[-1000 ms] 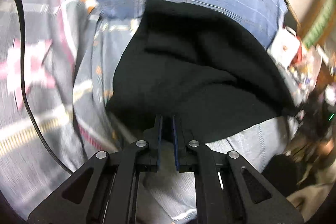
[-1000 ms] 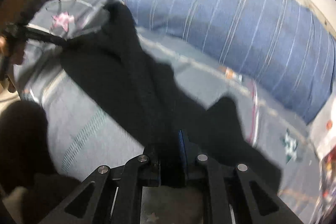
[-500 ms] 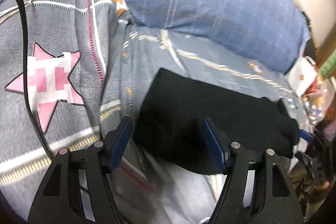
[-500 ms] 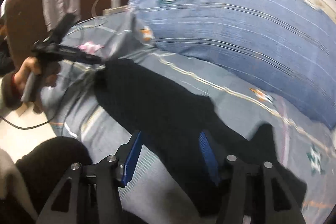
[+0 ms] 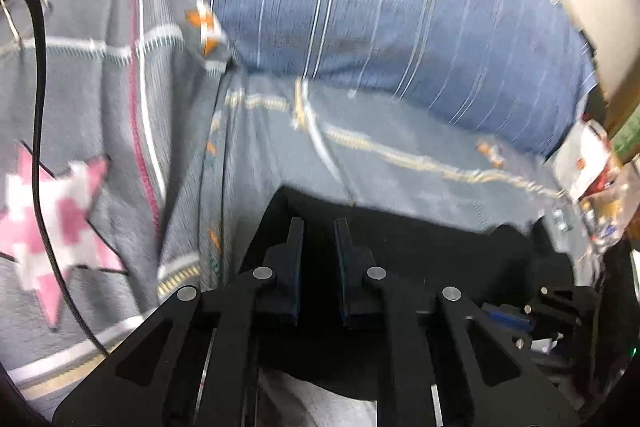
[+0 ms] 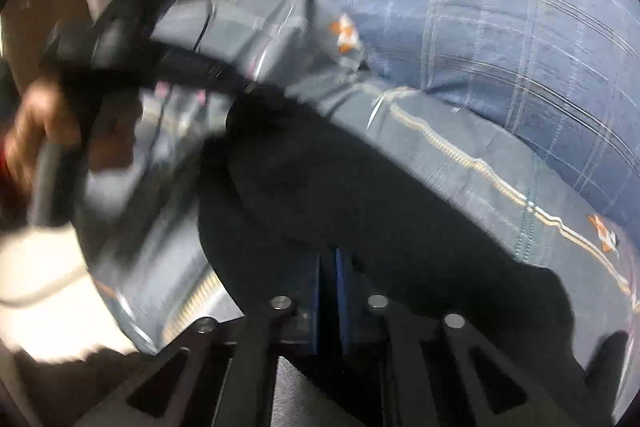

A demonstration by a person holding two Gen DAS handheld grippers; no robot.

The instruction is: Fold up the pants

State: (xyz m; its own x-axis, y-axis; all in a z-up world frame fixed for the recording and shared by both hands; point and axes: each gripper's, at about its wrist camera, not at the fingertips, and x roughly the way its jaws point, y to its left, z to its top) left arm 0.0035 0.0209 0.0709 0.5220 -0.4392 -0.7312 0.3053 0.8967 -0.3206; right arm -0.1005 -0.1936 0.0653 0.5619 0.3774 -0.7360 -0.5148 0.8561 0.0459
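The black pants lie folded in a long band across the grey-blue bedspread; they also show in the right wrist view. My left gripper sits over the band's near left corner, jaws nearly closed with a narrow gap, black cloth between and under them. My right gripper is closed on the near edge of the pants. In the right wrist view the left gripper and the hand holding it show blurred at the band's far end.
A large blue striped pillow lies behind the pants. A pink star patch and a black cable are at the left. Cluttered items sit at the right edge of the bed.
Both grippers opened and let go of the pants half a second ago, then closed again on the near edge. The pants went from lifted and draped to a flat band.
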